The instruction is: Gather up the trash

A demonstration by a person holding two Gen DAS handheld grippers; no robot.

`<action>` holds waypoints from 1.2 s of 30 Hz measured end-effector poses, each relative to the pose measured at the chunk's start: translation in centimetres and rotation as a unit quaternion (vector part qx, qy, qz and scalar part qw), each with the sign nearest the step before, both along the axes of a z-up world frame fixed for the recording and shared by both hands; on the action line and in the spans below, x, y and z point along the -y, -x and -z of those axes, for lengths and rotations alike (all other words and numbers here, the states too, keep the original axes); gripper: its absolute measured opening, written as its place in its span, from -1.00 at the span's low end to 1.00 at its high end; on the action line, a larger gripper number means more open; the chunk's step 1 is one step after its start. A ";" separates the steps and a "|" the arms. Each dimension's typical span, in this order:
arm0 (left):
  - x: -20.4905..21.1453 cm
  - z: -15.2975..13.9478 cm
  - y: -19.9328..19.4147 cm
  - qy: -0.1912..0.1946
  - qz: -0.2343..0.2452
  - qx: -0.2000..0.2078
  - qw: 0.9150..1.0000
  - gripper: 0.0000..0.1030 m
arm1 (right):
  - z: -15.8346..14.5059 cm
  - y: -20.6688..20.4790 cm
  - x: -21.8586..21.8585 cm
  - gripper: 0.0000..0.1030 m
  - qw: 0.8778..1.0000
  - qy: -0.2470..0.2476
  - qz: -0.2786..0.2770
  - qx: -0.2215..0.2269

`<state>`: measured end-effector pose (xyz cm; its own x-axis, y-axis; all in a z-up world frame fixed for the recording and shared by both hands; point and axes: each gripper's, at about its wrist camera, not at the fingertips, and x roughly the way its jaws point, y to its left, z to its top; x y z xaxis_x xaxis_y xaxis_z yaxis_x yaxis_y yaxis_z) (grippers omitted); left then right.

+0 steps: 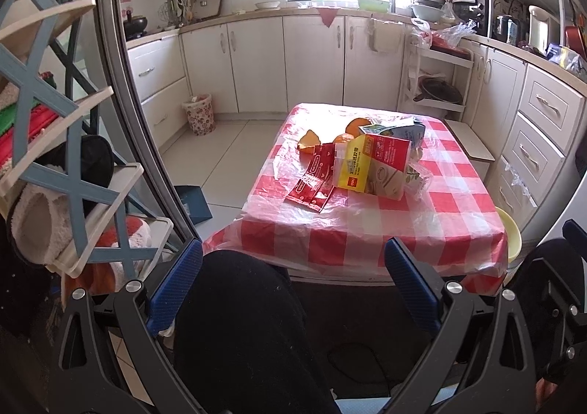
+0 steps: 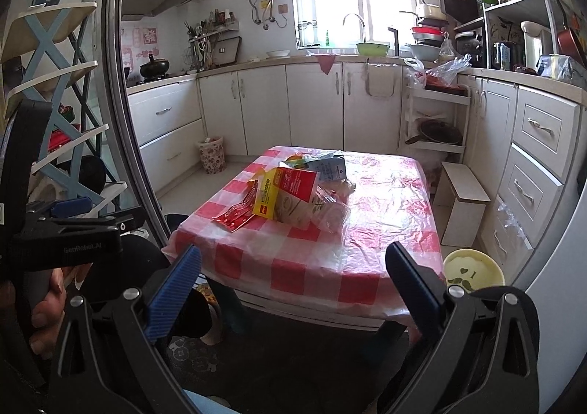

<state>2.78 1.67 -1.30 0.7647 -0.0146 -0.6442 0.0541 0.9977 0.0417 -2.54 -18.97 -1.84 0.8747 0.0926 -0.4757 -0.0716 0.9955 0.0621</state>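
Faucet point(image 2: 354, 23) shows only from the right wrist.

orange peels point(image 1: 332, 139) half-hidden behind cartons point(image 1: 381, 164)

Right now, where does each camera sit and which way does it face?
Left wrist: on the left gripper, low before the table, facing the trash pile and far cabinets; a dark-clothed leg shows between its open fingers.
Right wrist: on the right gripper, further right, facing the same way; the left gripper and the hand holding it show at left.
Shared: table, trash pile, floral bin, yellow bowl.
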 end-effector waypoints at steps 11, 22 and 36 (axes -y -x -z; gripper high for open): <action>2.4 1.8 -9.6 0.050 0.037 -0.054 0.997 0.85 | 3.1 -12.1 4.3 0.87 0.997 -0.022 -0.018 -0.075; 5.0 7.6 -21.9 0.065 0.061 -0.130 0.988 0.85 | 9.4 -25.4 7.2 0.87 0.968 -0.119 -0.042 -0.216; 7.1 12.5 -28.5 0.144 0.098 -0.173 0.969 0.60 | 11.9 -27.0 8.5 0.24 0.944 -0.209 -0.066 -0.248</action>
<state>31.30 -5.41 -13.80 0.4684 -0.3561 -0.8086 0.2057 0.9340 -0.2922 24.46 -27.43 -13.69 0.5209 0.4557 -0.7218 -0.0528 0.8612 0.5056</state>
